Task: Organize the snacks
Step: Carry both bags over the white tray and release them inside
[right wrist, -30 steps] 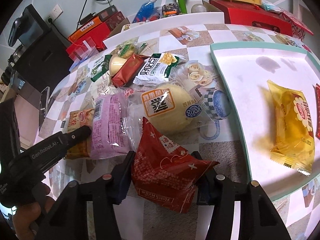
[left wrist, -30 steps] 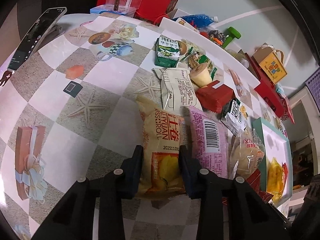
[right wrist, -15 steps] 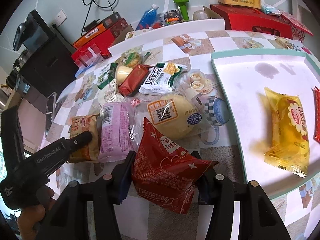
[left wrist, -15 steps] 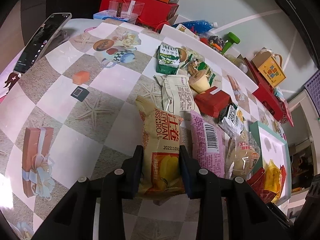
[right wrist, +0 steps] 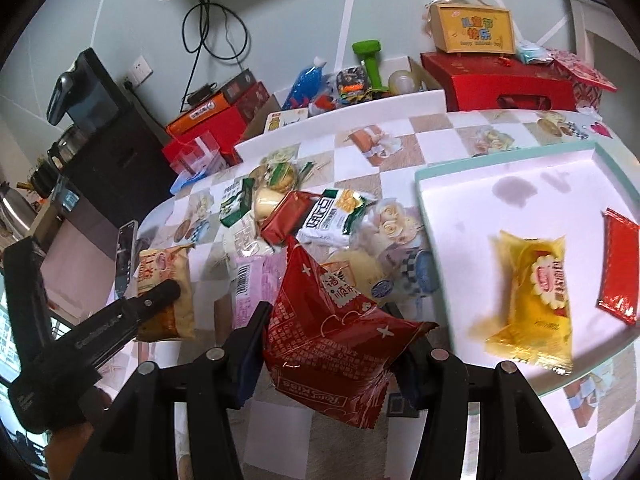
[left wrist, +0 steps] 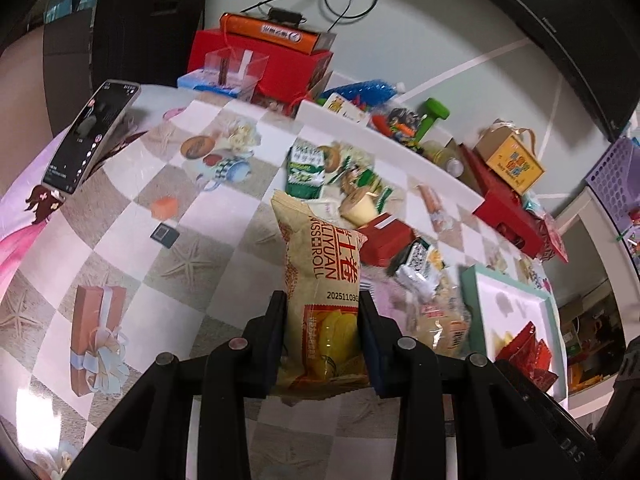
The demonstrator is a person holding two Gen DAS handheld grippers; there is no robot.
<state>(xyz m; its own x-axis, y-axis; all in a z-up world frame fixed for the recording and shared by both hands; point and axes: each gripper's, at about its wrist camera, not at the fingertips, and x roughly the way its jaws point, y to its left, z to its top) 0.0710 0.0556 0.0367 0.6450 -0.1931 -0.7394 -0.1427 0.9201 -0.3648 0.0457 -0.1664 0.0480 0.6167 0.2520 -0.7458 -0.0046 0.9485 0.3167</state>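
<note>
left fingers [left wrist: 320, 344] pinching swiss roll pack [left wrist: 322, 280], right fingers [right wrist: 332, 348] pinching red packet [right wrist: 336, 332]; right view alone: yellow packet [right wrist: 536, 296] in tray [right wrist: 508, 160]

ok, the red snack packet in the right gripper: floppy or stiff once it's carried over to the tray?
Probably floppy: the red snack packet is thin foil, creased and bulging between the right gripper fingers, with its far corner sticking out unsupported. Likely light for its size, since it looks puffed with air. The glossy film could slip in a loose pinch, though the grip looks firm.
</note>
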